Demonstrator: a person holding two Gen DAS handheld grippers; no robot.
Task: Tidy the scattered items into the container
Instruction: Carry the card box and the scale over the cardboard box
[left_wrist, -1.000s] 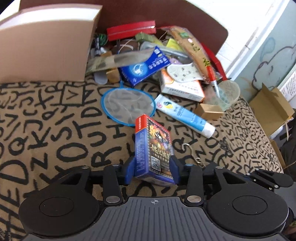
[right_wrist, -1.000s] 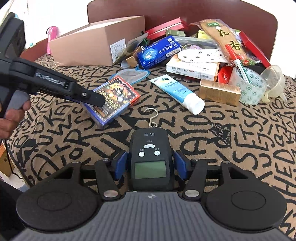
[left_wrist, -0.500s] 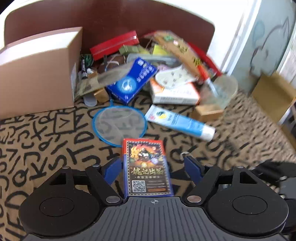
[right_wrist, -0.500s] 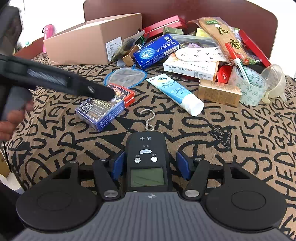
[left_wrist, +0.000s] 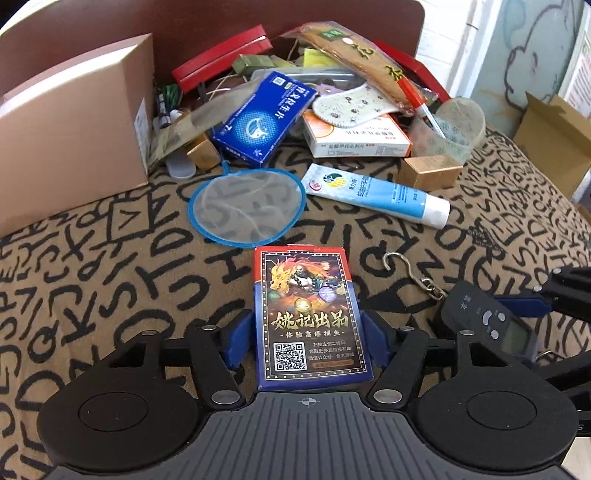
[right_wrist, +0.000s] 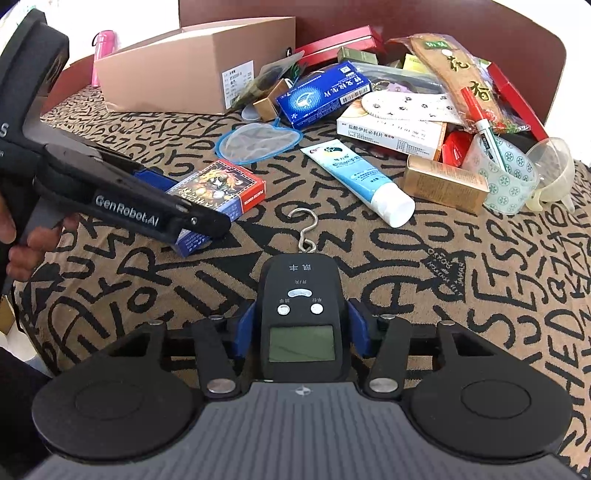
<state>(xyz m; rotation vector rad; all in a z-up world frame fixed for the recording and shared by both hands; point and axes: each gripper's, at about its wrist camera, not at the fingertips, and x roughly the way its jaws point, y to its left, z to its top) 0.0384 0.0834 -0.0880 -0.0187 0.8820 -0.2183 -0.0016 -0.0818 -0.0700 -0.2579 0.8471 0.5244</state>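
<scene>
My left gripper (left_wrist: 308, 338) is shut on a blue and red playing-card box (left_wrist: 308, 317), lying flat between the blue pads just over the patterned cloth. The card box also shows in the right wrist view (right_wrist: 221, 195) with the left gripper (right_wrist: 177, 210) around it. My right gripper (right_wrist: 301, 328) is shut on a black hanging scale (right_wrist: 301, 314) with a metal hook (right_wrist: 306, 230); the scale also shows in the left wrist view (left_wrist: 487, 325). A tan cardboard box (left_wrist: 74, 122) stands at the far left.
A blue mesh net (left_wrist: 245, 206), a blue-white tube (left_wrist: 376, 194), a blue medicine box (left_wrist: 262, 118), a white medicine box (left_wrist: 358, 138), a gold box (left_wrist: 428, 171), tape roll (left_wrist: 450, 133) and red boxes lie piled at the back against a brown chair back (left_wrist: 184, 22).
The left gripper opened, the card box turned from upright to flat, and the pads closed on it again. The right gripper stayed near the cloth with the scale.
</scene>
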